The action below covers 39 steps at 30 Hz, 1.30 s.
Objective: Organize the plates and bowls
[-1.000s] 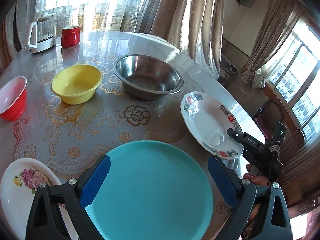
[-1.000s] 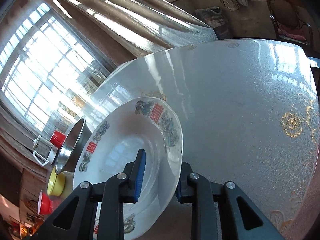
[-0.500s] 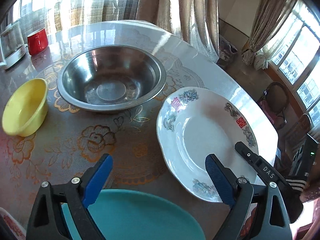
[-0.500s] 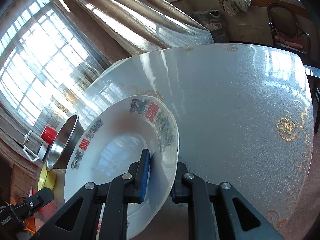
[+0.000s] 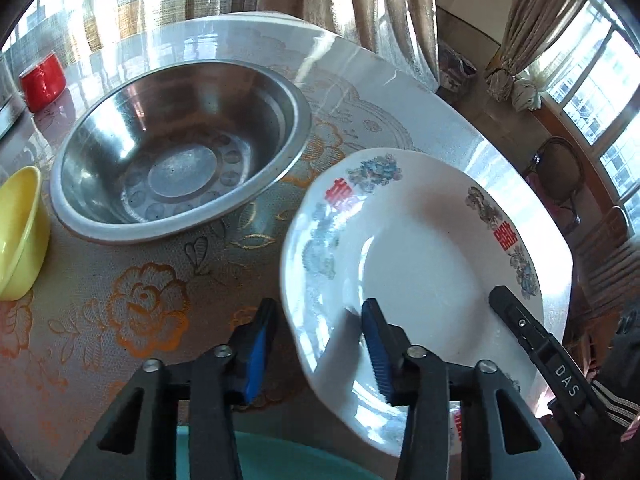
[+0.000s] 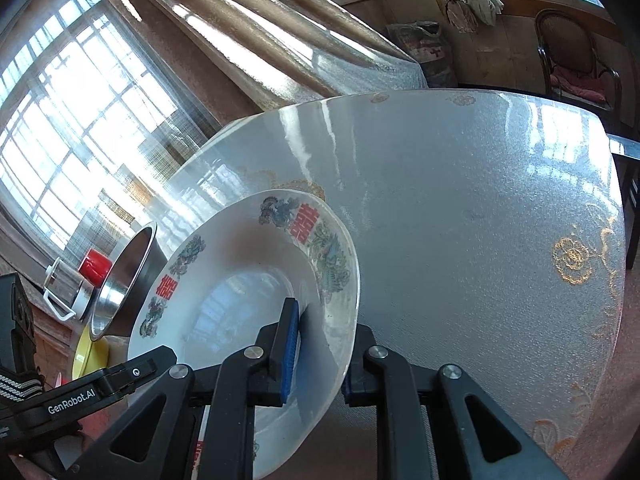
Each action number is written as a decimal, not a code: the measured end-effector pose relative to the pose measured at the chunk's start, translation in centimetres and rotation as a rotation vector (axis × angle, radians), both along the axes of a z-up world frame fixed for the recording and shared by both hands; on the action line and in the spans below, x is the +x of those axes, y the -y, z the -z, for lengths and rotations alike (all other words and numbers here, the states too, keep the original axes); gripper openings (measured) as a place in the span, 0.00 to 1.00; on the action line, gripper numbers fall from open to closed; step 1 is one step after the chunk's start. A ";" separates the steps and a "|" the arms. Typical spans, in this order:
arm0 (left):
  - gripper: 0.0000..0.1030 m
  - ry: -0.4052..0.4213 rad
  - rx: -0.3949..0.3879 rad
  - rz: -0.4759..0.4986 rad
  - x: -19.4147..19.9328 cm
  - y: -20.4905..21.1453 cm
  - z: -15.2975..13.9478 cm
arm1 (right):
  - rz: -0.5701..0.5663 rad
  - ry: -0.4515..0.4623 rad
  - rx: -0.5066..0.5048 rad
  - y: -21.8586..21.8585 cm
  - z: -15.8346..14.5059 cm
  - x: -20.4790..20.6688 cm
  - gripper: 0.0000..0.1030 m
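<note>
Both grippers on the same white plate (image 5: 424,264), which sits tilted at the bench (image 6: 460,208) edge, one side raised off the cloth

Right gripper (image 6: 318,344): fingers clamped on the plate rim, one blue pad inside the well, the other under the outer edge

Left gripper (image 5: 316,344): fingers have just been closing, plate rim between them; right pad over the plate's inner face, left pad out over the cloth. Gap to the rim visible on the left side, so straddling, not clearly pressing

Plate is empty, red characters and blue-green print round the border

Steel bowl (image 5: 180,148) just beside the plate on the cloth, upright, empty, rims near but not touching in left view

Yellow bowl (image 5: 18,232) left of the steel bowl, upright, inside mostly cut off by the frame edge

Red mug (image 5: 42,80) further back near the window side, well apart from the plate; contents not visible

Teal plate (image 5: 280,456) at the bottom edge of left view under the gripper, only a sliver shows

Glass kettle (image 6: 66,288) next to the mug in right view
</note>
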State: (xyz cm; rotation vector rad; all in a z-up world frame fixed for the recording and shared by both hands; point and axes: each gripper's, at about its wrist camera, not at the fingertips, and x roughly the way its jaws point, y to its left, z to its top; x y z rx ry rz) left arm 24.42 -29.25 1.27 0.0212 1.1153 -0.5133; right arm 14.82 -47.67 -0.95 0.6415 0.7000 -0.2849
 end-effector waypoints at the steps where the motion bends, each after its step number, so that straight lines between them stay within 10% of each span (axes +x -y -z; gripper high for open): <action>1: 0.32 0.015 0.009 0.013 -0.3 0.2 -0.2 | 0.000 0.000 0.000 0.0 0.0 0.0 0.17; 14: 0.27 0.181 0.018 0.034 -3.3 -0.1 -2.2 | 0.000 0.021 0.030 0.4 0.1 -0.3 0.17; 39: 0.26 0.176 -0.068 0.031 -8.6 -4.2 -2.7 | -0.052 0.074 -0.051 -3.7 -2.2 -6.1 0.19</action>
